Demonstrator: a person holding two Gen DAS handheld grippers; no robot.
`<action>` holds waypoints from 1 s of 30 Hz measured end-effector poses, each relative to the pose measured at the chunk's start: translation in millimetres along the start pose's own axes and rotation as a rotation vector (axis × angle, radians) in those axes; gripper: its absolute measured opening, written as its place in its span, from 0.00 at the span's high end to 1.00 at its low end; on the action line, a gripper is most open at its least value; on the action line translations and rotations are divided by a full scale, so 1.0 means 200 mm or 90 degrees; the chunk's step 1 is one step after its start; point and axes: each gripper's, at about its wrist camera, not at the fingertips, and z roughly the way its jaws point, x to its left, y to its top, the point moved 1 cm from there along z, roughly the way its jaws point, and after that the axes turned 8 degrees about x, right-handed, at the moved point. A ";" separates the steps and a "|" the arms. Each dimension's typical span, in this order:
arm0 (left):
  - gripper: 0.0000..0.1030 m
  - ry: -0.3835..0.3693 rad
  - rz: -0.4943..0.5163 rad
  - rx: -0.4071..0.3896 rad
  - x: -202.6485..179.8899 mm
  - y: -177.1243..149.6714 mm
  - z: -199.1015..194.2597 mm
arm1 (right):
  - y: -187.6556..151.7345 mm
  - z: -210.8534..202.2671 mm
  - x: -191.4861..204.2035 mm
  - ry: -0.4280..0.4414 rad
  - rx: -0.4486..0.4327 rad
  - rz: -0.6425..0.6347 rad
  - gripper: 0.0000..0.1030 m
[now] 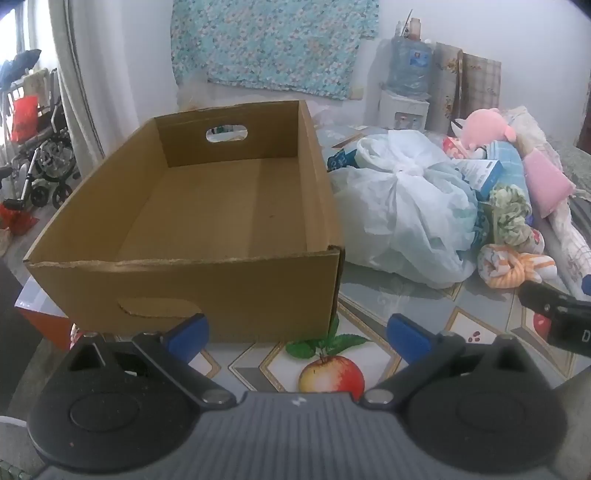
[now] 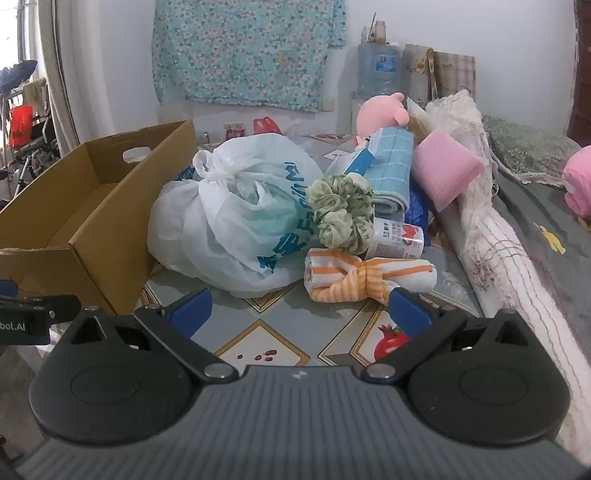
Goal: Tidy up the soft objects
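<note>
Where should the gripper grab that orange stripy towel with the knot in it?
Probably at the knot in the middle of the orange striped towel. It is the tightest, narrowest part, and it faces the open right gripper. Coming from the near side, from above, looks easiest, since nothing lies on top.

White wall (image 1: 424, 22), floral cloth (image 1: 273, 40), curtain (image 1: 74, 74).

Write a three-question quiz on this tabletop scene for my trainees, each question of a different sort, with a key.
1. True or false: the cardboard box already holds soft items.
2. Which lies nearest the right hand-held gripper? A) pink plush toy B) orange-striped knotted cloth C) blue checked towel
3. Fill in: the green scrunchie leans against the white plastic ____.

Key: 1 false; 2 B; 3 bag.
</note>
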 end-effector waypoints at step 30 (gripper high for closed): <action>0.00 0.000 -0.014 0.017 0.08 0.07 0.04 | 0.09 0.07 0.15 0.000 0.045 -0.059 0.01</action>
